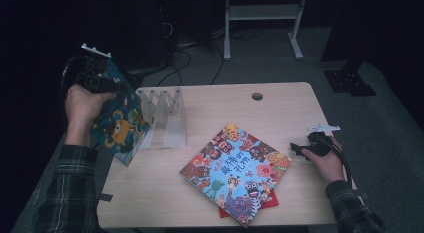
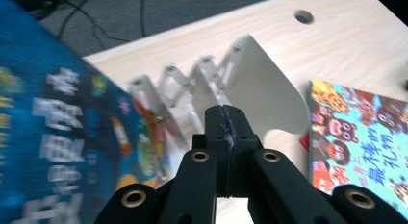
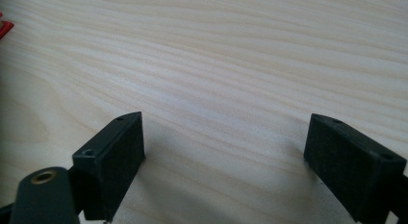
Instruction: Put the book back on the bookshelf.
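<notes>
A pale wooden surface [image 1: 280, 100] seen from above in a dim room, with a person in a plaid shirt working a hand-held tool in each hand. The step in hand appears to be standing picture books in a rack. Well to the right of the left tool [image 2: 226, 116], and just left of the right tool [image 1: 297, 149], a large colourful cartoon book [image 1: 235, 170] lies flat on the surface, with a red book [image 1: 270, 200] peeking out beneath it. A blue picture book [image 1: 120, 125] stands tilted at the surface's left edge, immediately left of the left tool and blurred in the left gripper view. A white accordion-style rack [image 1: 167, 113] stands directly ahead of that tool. The blue book leans beside the rack's left end; whether it sits in a slot cannot be told. The left tool is closed, its jaws pressed together with nothing seen between them, so it seems to be steadying or nudging the blue book rather than gripping it. The right tool is open, its jaws spread wide and low over bare wood. The next move likely calls for settling the blue book upright against the rack. Then the open right tool would need to take an edge of the flat book.
</notes>
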Tool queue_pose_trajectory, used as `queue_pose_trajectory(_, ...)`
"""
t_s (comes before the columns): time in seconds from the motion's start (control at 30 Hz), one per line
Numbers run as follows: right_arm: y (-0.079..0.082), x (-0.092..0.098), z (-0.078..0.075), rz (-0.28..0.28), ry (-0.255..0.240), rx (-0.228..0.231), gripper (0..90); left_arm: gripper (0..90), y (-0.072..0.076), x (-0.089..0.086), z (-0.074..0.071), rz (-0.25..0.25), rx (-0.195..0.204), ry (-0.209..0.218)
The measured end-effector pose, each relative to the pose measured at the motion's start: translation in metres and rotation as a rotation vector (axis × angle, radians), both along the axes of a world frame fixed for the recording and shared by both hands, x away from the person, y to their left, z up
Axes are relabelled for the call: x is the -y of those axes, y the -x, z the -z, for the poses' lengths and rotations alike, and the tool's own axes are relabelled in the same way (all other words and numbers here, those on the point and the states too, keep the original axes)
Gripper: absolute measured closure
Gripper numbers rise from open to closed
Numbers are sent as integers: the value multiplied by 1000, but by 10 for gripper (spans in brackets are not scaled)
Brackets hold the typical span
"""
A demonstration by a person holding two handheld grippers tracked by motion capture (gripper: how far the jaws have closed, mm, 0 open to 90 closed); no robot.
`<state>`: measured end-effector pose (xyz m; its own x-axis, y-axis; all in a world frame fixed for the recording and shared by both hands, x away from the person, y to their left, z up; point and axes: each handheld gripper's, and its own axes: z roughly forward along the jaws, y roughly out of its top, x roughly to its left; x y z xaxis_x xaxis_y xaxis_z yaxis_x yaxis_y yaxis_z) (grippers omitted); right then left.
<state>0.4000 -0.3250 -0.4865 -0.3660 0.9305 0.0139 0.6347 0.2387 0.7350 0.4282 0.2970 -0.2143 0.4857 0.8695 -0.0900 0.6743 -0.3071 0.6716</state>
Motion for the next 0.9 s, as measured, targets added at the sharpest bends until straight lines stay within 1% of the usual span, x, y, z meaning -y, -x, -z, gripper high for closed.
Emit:
queue_pose_trajectory(0.07, 0, 0, 0, 0, 0, 0, 130, 898, 3, 6, 9, 22, -3, 7)
queue_pose_trajectory(0.1, 0, 0, 0, 0, 0, 0, 130, 898, 3, 6, 9, 22, -3, 7)
queue_pose_trajectory(0.17, 0, 0, 0, 0, 0, 1, 129, 899, 5, 10, 15, 34, -7, 11)
queue_pose_trajectory(0.27, 0, 0, 0, 0, 0, 1, 129, 898, 9, 17, 26, 50, -20, 7)
queue_pose_trajectory(0.33, 0, 0, 0, -1, 0, 0, 129, 898, 11, 22, 34, 70, -28, 5)
queue_pose_trajectory(0.4, 0, 0, 0, -1, 1, 1, 130, 898, 13, 26, 41, 68, -27, 9)
queue_pose_trajectory(0.5, 0, 0, 0, 0, -1, -1, 130, 895, 15, 35, 54, 65, -22, -5)
queue_pose_trajectory(0.57, 0, 0, 0, -1, -1, -1, 130, 894, 17, 42, 66, 72, -29, -12)
queue_pose_trajectory(0.63, 0, 0, 0, -3, -1, -1, 130, 894, 18, 48, 75, 69, -39, -33)
queue_pose_trajectory(0.7, 0, 0, 0, -5, 0, -1, 130, 894, 20, 53, 84, 72, -49, -36)
queue_pose_trajectory(0.73, 1, 0, 0, -6, 0, -1, 130, 876, 21, 56, 89, 75, -52, -31)
queue_pose_trajectory(0.83, 1, -1, 0, -7, 0, -1, 131, 863, 26, 64, 101, 109, -64, -36)
queue_pose_trajectory(0.87, 1, -1, 0, -7, 0, -1, 132, 864, 28, 67, 107, 120, -72, -28)
queue_pose_trajectory(0.9, 1, -1, 0, -9, 0, 0, 131, 864, 29, 69, 110, 134, -75, -29)
